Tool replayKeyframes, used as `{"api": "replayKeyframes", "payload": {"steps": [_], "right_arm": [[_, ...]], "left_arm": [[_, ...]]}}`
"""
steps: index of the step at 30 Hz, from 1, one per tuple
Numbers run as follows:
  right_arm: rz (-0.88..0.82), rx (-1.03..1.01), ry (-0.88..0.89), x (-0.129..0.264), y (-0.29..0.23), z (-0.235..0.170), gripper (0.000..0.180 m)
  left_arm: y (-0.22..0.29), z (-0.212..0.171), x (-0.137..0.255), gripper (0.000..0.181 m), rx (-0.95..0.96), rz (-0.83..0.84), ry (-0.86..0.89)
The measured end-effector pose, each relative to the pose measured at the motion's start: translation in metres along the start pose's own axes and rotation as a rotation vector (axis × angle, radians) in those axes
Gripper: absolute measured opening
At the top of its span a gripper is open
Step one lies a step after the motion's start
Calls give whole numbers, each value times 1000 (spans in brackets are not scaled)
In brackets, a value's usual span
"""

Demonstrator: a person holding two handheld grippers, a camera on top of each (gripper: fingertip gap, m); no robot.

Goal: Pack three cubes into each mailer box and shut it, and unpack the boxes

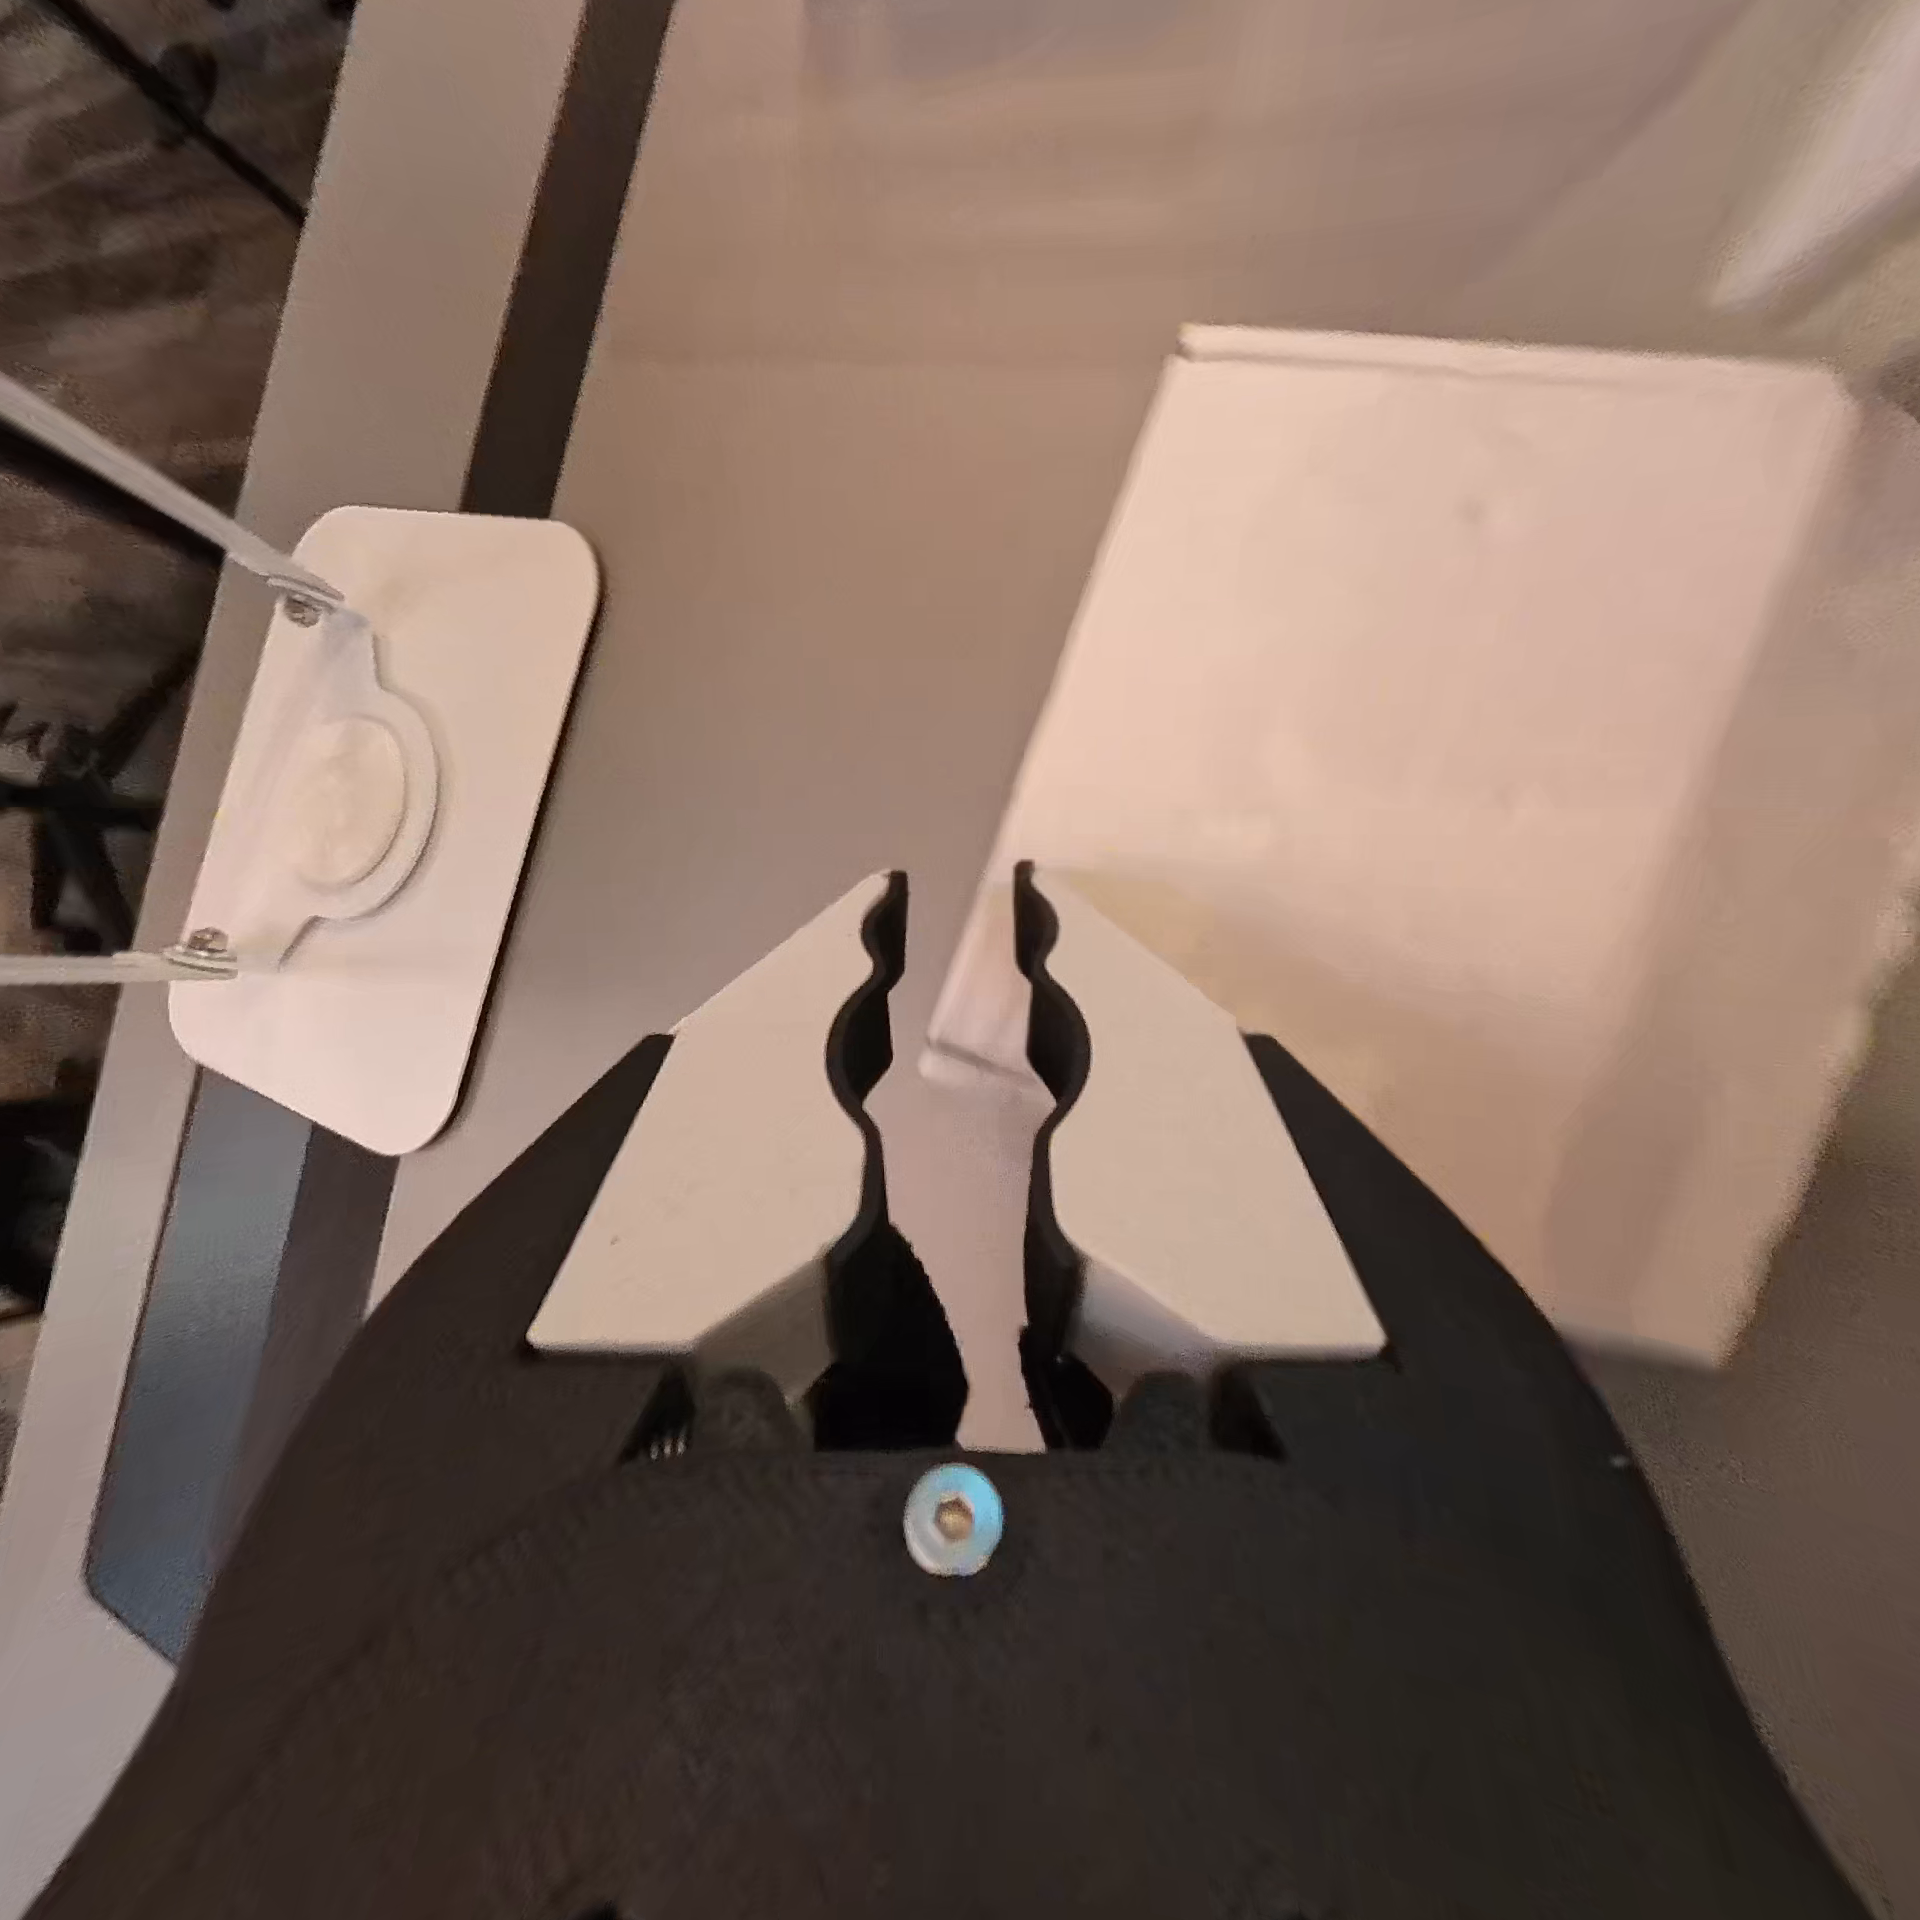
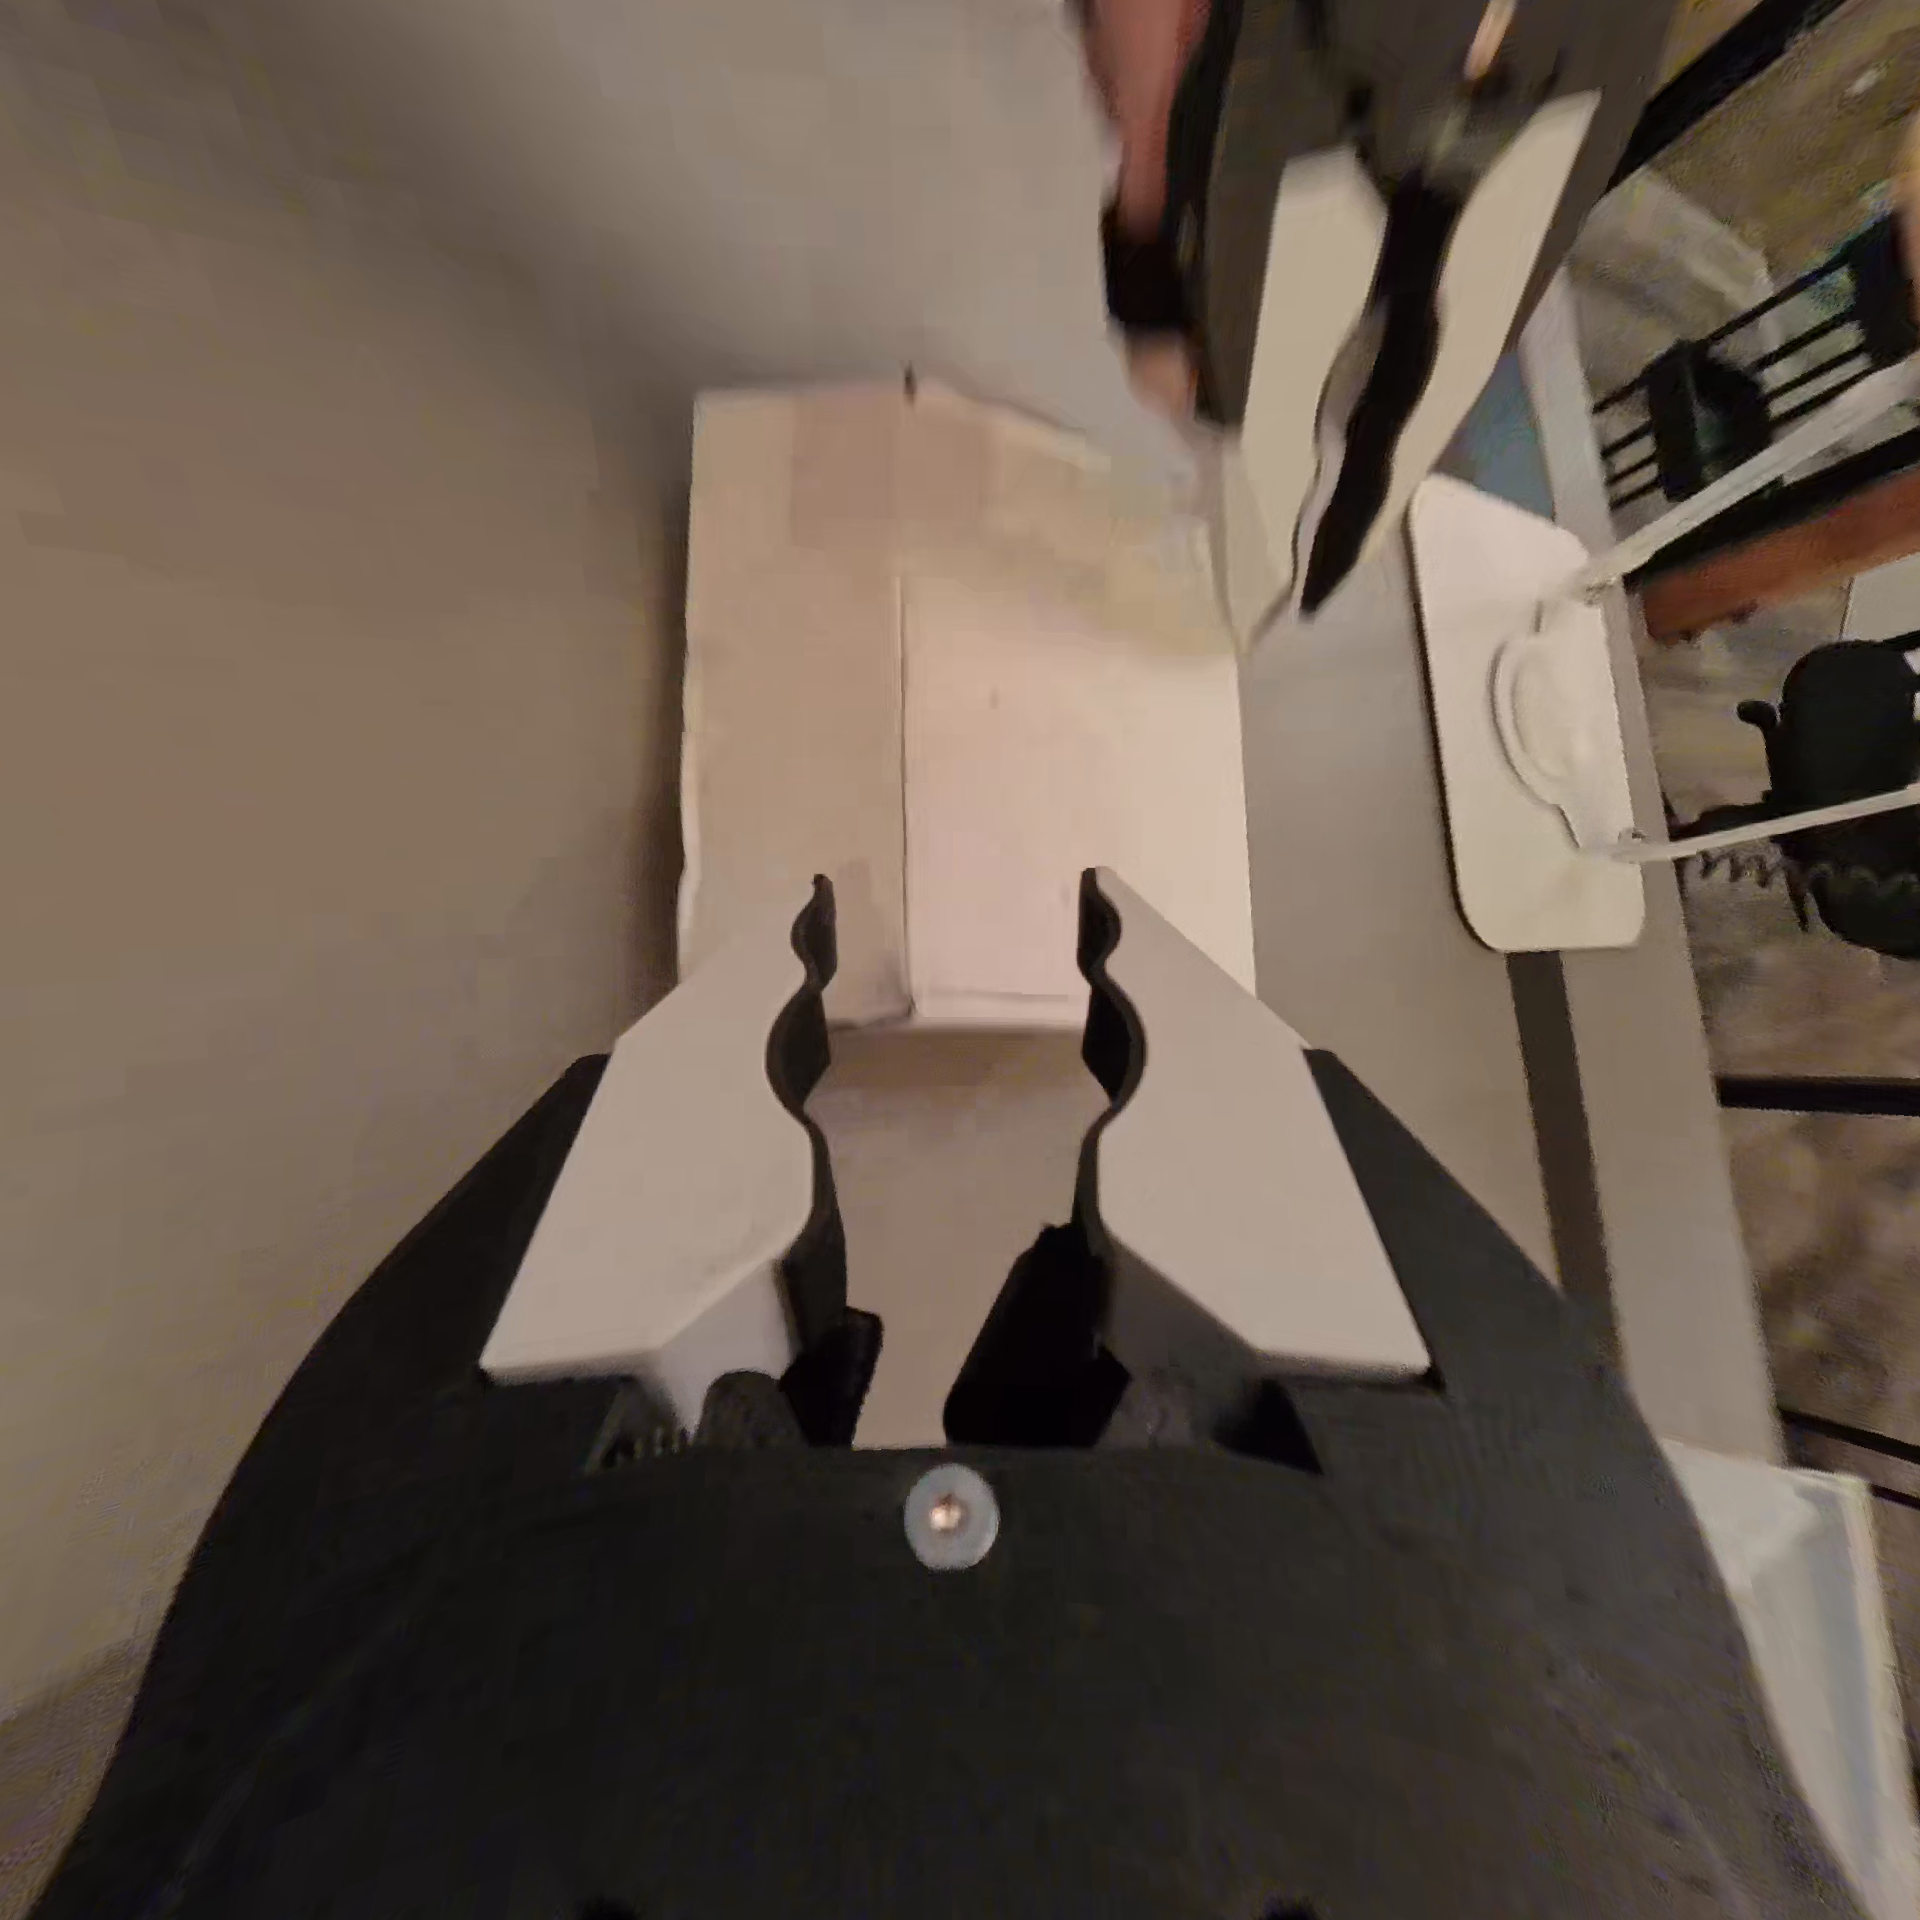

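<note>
White mounting plate [image 1: 384, 821] lies near closed mailer box [image 1: 1455, 790].

Indoor workspace, plain grey table [image 1: 831, 416], white clamped mount plate [image 1: 395, 831], patterned floor [image 2: 1766, 987]

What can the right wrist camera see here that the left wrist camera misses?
Only the right wrist view shows both tools: the right gripper, open, and the left gripper across the box. Only the left wrist view shows the left gripper up close, its jaws a narrow gap apart, holding nothing. Both show the closed white mailer box and the white plate at the table edge.
</note>
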State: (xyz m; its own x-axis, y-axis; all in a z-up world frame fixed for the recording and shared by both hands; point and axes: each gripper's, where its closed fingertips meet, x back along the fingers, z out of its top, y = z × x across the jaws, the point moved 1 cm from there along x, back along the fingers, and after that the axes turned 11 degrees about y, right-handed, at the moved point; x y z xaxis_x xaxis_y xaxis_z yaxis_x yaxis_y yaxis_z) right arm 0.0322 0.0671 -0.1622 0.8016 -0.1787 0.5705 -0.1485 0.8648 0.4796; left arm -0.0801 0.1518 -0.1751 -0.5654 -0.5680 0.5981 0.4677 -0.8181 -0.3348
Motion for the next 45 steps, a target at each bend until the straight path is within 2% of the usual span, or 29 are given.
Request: {"api": "replayKeyframes", "payload": {"steps": [3,5,8,12,15,19,32,40,45], "right_arm": [[53,157,-127,-2,3,-19,46],[99,223,-150,-5,4,-22,43],[167,291,-216,-3,3,-27,48],[200,342,-278,-2,4,-36,51],[218,344,-283,-10,7,-49,52],[214,366,-220,-18,5,-43,52],[249,316,-152,-21,6,-45,52],[316,281,-195,-19,6,-44,55],[324,273,-195,-19,6,-44,55]], "left_arm": [[12,-11,35,27,-113,-67,-28],[23,-15,51,33,-222,-118,-23],[39,-38,58,51,-426,-181,-133],[61,-42,56,74,-492,-241,-142],[71,-42,51,83,-501,-247,-125],[74,-43,40,80,-513,-215,-118],[77,-42,35,89,-351,-241,-61],[82,-39,36,97,-238,-274,-60],[82,-39,35,97,-250,-269,-61]]}}
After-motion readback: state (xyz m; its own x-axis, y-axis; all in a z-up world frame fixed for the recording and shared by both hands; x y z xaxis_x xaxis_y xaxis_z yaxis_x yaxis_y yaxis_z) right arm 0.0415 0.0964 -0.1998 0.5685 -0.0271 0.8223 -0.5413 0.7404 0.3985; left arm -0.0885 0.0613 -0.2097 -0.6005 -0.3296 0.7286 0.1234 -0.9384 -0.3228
